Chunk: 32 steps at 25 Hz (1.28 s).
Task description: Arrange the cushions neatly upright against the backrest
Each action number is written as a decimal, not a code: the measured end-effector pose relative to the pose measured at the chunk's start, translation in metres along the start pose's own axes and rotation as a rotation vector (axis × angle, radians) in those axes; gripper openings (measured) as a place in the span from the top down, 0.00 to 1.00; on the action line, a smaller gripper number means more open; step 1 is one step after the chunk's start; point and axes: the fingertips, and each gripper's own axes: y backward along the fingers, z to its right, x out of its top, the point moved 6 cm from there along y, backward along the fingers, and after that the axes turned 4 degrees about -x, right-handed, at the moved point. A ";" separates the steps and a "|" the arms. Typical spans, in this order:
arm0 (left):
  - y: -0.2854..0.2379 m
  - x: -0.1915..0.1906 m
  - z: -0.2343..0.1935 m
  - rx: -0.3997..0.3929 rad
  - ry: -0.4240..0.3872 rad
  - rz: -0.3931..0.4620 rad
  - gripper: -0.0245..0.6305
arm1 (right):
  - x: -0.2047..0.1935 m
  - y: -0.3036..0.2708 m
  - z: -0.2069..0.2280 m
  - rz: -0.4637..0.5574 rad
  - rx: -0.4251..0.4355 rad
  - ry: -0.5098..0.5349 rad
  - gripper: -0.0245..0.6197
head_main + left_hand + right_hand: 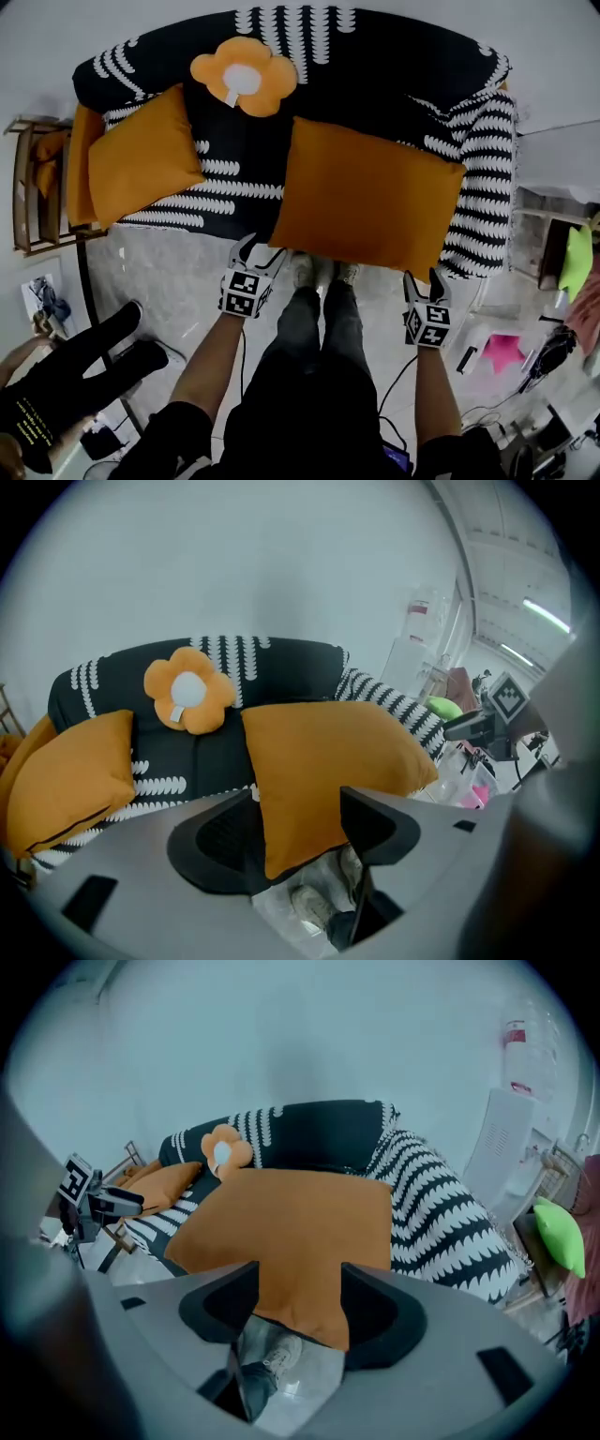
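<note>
A black sofa [375, 66] with white patterns carries three cushions. A large orange cushion [366, 192] lies across the seat's right half and overhangs the front edge. My left gripper [255, 255] is shut on its near left corner and my right gripper [424, 281] on its near right corner. In the left gripper view that corner [309, 761] fills the gap between the jaws of the left gripper [295, 827]. The right gripper [298, 1302] pinches a wrinkled corner [291, 1222]. A smaller orange cushion [141, 155] lies tilted at the left. A flower cushion [244, 75] leans on the backrest.
A wooden rack [33, 187] with more orange cushions stands left of the sofa. A person's black sleeve [75, 375] reaches in at the lower left. My shoes [314, 272] stand by the sofa front. A green cushion [577, 262], a pink star [504, 352] and cables sit at the right.
</note>
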 end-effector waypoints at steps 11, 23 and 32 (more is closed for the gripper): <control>-0.045 -0.077 -0.011 -0.035 -0.017 -0.100 0.48 | -0.084 -0.034 0.017 -0.117 -0.121 -0.044 0.46; -0.084 -0.138 -0.017 -0.014 -0.046 -0.237 0.44 | -0.157 -0.065 0.075 -0.278 -0.195 -0.013 0.35; -0.104 -0.133 -0.013 -0.017 0.013 -0.222 0.44 | -0.143 -0.092 0.072 -0.245 -0.184 -0.005 0.36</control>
